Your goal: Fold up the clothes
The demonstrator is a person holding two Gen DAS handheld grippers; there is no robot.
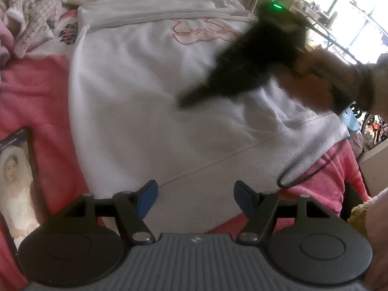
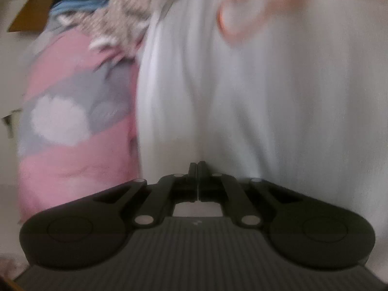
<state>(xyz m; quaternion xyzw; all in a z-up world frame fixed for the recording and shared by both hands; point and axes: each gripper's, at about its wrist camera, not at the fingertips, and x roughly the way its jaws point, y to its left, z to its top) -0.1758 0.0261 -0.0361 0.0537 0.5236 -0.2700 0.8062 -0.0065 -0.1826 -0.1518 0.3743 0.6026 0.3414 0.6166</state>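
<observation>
Lying flat across the pink bedspread (image 1: pixel 36 92), the white garment (image 1: pixel 135 92) is waiting for its next fold. Over its middle, the right gripper (image 2: pixel 197 167) is sweeping with jaws pressed together, seemingly empty; the left gripper (image 1: pixel 194 200) is hovering wide open above the near hem. Smoothing outward before pinching would probably be paying off.

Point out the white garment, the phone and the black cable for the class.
white garment (image 1: pixel 135 101), left wrist view, on its flat middle.
phone (image 1: pixel 17 181), left wrist view, on its screen.
black cable (image 1: pixel 312 169), left wrist view, on its curve.
</observation>
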